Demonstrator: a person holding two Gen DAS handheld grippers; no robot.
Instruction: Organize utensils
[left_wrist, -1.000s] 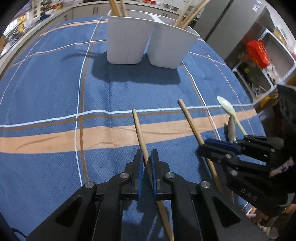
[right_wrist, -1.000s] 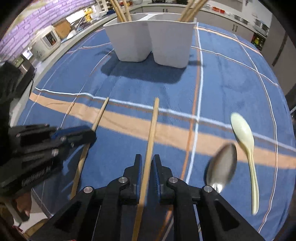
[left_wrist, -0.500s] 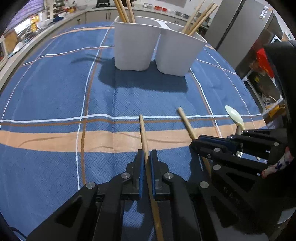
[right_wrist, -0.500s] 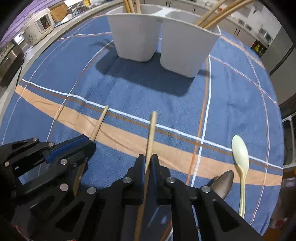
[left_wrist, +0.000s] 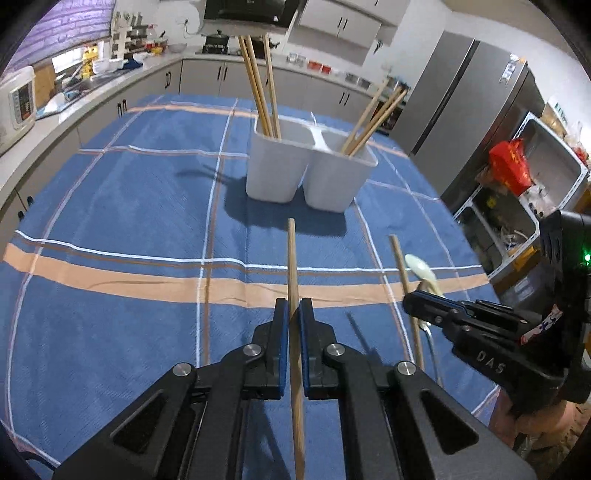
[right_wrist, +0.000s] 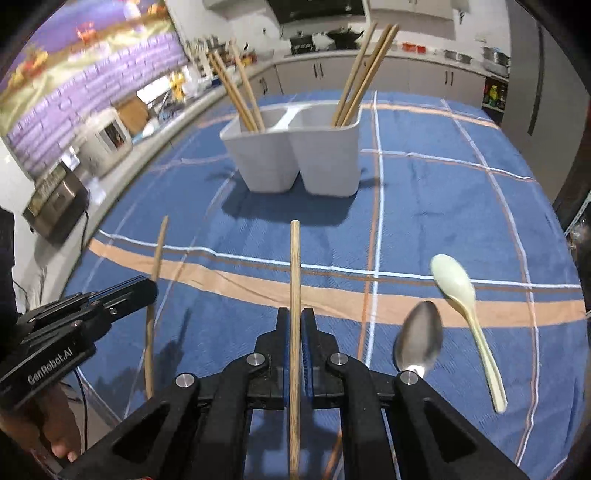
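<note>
Both tongs gripping, one chopstick each. Left tongs (left_wrist: 291, 325) clamp a wooden chopstick (left_wrist: 291, 266) mid-shaft; right tongs (right_wrist: 294, 328) clamp a second chopstick (right_wrist: 295, 273) likewise. Each stick runs straight out ahead between the pads, tip pointing far, towards the white twin-cup holder (left_wrist: 310, 173) on the blue plaid tabletop (left_wrist: 110, 221).

Step in hand (judged): carry sticks to holder. Tip each stick steep before entry, aim for open space beside the sticks already standing, keep the two tongs apart, release only once the end is inside.

Metal spoon (right_wrist: 419, 336) and pale spoon (right_wrist: 465, 314) lie near right, untouched.
</note>
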